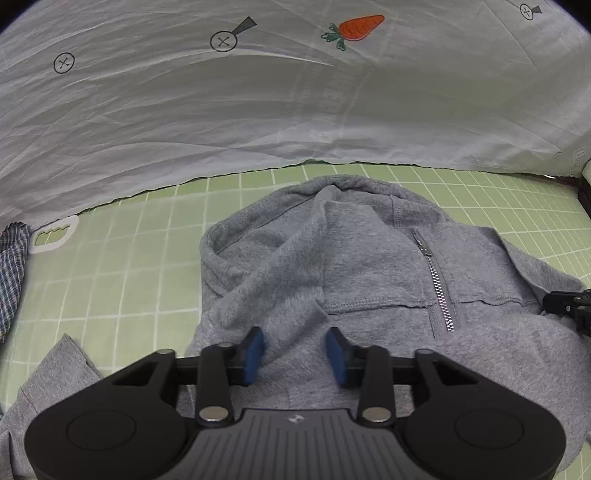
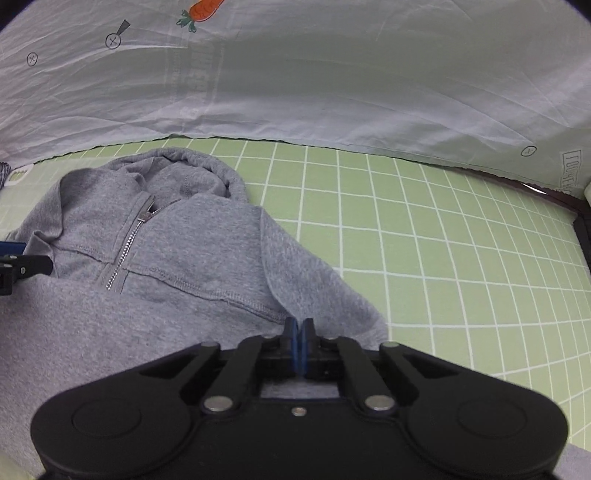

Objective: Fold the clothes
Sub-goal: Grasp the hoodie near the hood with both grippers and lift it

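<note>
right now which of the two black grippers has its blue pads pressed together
The right gripper: its blue pads meet, at the grey zip hoodie's sleeve edge. The left gripper shows a clear gap between its pads.

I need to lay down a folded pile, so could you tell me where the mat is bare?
The green mat is bare between the hoodie and its far edge; a smaller patch lies between hoodie and plaid cloth. The middle is crowded.

I see a heather-grey hoodie [image 1: 369, 258] with a silver zip [image 1: 439, 288] on a green, white-gridded mat [image 2: 443, 240]; the far white sheet [image 1: 184, 122] carries an orange carrot [image 1: 360, 27]; far left, perhaps blue plaid cloth [image 1: 13, 266].
</note>
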A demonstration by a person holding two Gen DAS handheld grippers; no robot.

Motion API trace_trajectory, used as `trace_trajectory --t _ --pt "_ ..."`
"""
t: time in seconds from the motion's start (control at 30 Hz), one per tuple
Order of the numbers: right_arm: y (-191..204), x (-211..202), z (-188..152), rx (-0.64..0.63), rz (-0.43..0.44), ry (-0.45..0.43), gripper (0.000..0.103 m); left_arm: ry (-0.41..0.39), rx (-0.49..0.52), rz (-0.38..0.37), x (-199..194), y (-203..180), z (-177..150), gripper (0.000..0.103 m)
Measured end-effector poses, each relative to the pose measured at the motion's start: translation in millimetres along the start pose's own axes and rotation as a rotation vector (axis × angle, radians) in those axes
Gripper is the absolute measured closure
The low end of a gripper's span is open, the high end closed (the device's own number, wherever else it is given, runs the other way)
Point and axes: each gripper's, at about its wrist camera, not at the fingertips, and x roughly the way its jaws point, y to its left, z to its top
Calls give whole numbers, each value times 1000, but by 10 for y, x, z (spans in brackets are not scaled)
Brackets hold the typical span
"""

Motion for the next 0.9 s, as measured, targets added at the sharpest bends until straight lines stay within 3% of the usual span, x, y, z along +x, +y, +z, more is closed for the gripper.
trace_trajectory --t 0.03,0.13,0.27,0.37,0.5,0.57,0.6,0.63,0.67,0.73,0.9 --pt "-37 -41 5 2 -6 -18 101 0 -8 -7 -15 28 3 95" --pt "-226 -248 74 51 2 -86 102 -16 -54 -49 -174 147 74 98" --pt "-777 -546 218 332 150 -224 102 -118 -353 -274 -577 654 330 99" --pt "-1259 -545 287 623 277 -306 102 -204 -570 -360 -680 1075 505 99" --pt "-1444 -122 353 786 235 -299 102 -197 -647 -220 -365 1225 661 98" --pt "-1441 64 400 780 224 -227 91 -132 -627 -160 -140 1210 668 96" --pt "-1416 113 383 776 223 -200 89 -127 -611 -155 -107 1182 648 93" --pt "-1380 127 354 765 234 -193 80 -121 -593 -149 -77 1153 627 80" --pt "-1341 130 325 748 253 -194 64 -115 -568 -141 -71 1114 606 61" --pt "-1228 148 272 680 285 -177 55 -101 -518 -112 -63 1056 546 38" --pt "-927 336 280 523 345 -93 52 -74 -489 -158 11 1052 418 31"
